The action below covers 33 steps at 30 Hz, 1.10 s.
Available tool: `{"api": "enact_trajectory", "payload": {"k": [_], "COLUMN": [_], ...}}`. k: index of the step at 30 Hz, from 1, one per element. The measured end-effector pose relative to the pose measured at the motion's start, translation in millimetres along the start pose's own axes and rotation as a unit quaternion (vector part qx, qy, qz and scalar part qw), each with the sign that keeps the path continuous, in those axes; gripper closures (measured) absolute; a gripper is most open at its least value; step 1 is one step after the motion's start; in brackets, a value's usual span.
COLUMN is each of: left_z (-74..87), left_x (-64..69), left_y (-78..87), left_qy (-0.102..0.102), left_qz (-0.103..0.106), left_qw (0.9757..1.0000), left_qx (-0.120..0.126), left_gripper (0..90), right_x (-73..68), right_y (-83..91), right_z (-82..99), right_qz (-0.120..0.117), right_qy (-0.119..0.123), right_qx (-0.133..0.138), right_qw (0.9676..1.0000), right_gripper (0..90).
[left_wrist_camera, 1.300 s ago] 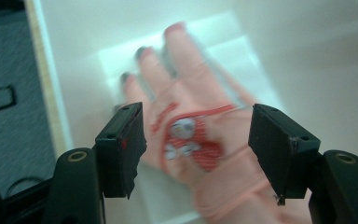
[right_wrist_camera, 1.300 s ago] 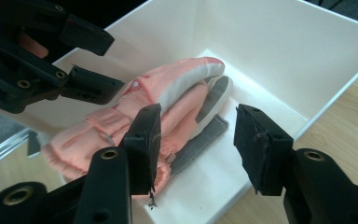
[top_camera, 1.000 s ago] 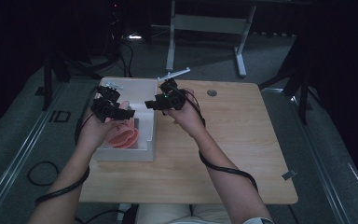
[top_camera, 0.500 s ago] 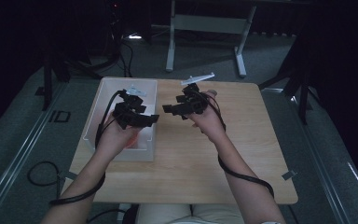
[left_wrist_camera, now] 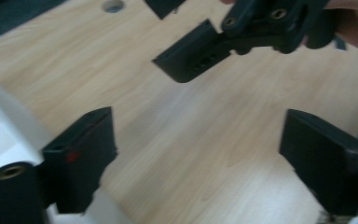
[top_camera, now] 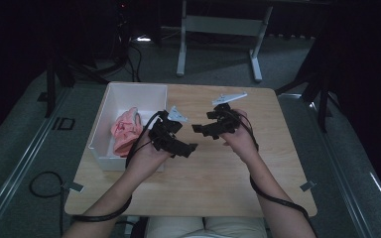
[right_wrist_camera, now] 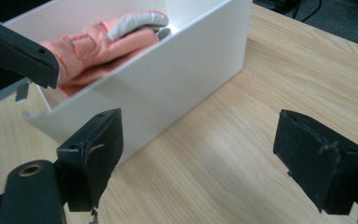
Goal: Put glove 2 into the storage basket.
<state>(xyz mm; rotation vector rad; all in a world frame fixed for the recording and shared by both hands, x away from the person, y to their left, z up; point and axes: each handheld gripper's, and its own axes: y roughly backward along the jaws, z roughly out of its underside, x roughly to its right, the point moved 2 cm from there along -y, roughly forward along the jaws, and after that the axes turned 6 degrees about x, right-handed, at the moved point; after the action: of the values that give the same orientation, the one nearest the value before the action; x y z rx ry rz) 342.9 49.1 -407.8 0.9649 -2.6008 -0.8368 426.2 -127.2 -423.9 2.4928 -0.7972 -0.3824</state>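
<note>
Pink glove (top_camera: 125, 131), white bin (top_camera: 110, 99), black grippers.

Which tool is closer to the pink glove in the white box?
Left. The left tool hangs just beside the white box holding the pink glove; the right tool is farther out over the table.

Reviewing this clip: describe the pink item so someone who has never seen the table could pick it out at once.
Start at the wooden table and find the white rectangular bin at its left side. Inside it lies a salmon-pink glove, crumpled, with a pale grey cuff or lining showing in the right gripper view. It is the only soft, coloured thing there; everything else nearby is black, white or wood.
</note>
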Motion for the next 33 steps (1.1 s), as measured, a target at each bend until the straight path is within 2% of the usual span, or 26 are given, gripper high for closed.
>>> {"api": "enact_trajectory", "payload": {"k": [2, 7, 10, 18, 30, 33], "left_z": [1.4, 3.4, 6.0, 17.2, 47.3, 55.7], "left_x": [4.5, 11.8, 15.7, 31.2, 51.4, 53.4], "left_y": [-5.8, -15.2, -20.0, -35.0, -62.6, -68.2], "left_qy": [-0.005, -0.013, -0.01, -0.029, -0.054, -0.062], "left_qz": [0.006, 0.005, 0.018, 0.039, 0.073, 0.066], "left_qw": [1.0, 0.9997, 0.9994, 0.9984, 0.9954, 0.9956], "left_qx": [0.001, 0.02, 0.026, 0.03, 0.028, 0.026], "left_gripper": [1.2, 0.7, 0.7, 0.7, 0.7, 0.7], "right_x": [2.4, 5.9, 8.4, 8.0, 13.3, 14.5], "right_y": [3.1, 5.7, 6.4, 7.1, 9.0, 10.5], "right_z": [7.4, 28.4, 39.6, 65.4, 100.5, 110.4], "right_qz": [0.001, 0.005, 0.008, -0.002, 0.001, 0.003], "right_qy": [0.003, 0.014, 0.012, 0.022, 0.026, 0.027], "right_qx": [0.005, -0.004, -0.007, -0.007, -0.011, -0.014], "right_qw": [1.0, 0.9999, 0.9999, 0.9997, 0.9996, 0.9995], "right_gripper": [15.7, 15.2, 15.2, 14.5, 14.2, 14.2]}}
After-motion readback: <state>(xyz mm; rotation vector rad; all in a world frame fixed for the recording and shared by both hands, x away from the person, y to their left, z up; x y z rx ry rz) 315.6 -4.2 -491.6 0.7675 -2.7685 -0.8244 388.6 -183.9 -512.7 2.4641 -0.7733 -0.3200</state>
